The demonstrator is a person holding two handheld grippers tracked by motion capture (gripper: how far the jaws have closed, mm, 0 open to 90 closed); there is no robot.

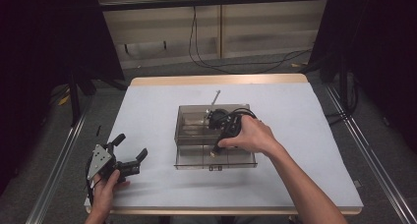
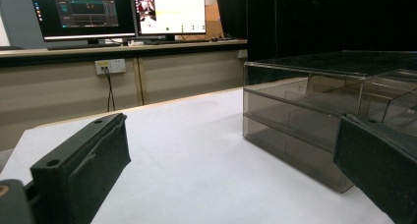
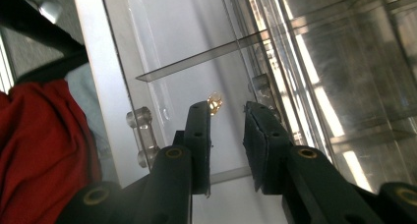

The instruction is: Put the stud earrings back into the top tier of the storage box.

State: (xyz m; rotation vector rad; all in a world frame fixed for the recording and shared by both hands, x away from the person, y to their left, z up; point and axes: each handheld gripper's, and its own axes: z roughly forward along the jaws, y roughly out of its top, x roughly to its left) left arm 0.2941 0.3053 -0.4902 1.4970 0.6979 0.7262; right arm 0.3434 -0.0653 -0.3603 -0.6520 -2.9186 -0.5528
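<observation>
A smoky clear plastic drawer box (image 1: 196,117) stands in the middle of the white table, its lower drawer (image 1: 241,161) pulled out toward me. My right gripper (image 1: 215,153) points down into that drawer. In the right gripper view its jaws (image 3: 227,111) stand a little apart with nothing pressed between the pads. A small golden piece (image 3: 215,102) lies on the drawer floor just past the fingertips. My left gripper (image 1: 132,145) rests at the table's front left, held in a hand, its jaws wide open and empty. From the left gripper view (image 2: 226,175) the box (image 2: 305,121) stands to its right.
A thin grey rod (image 1: 216,96) lies on the table behind the box. The drawer's clear handle (image 3: 140,121) faces the table's front edge. Red clothing (image 3: 44,150) shows below that edge. Monitors (image 2: 123,10) stand on a desk beyond the table.
</observation>
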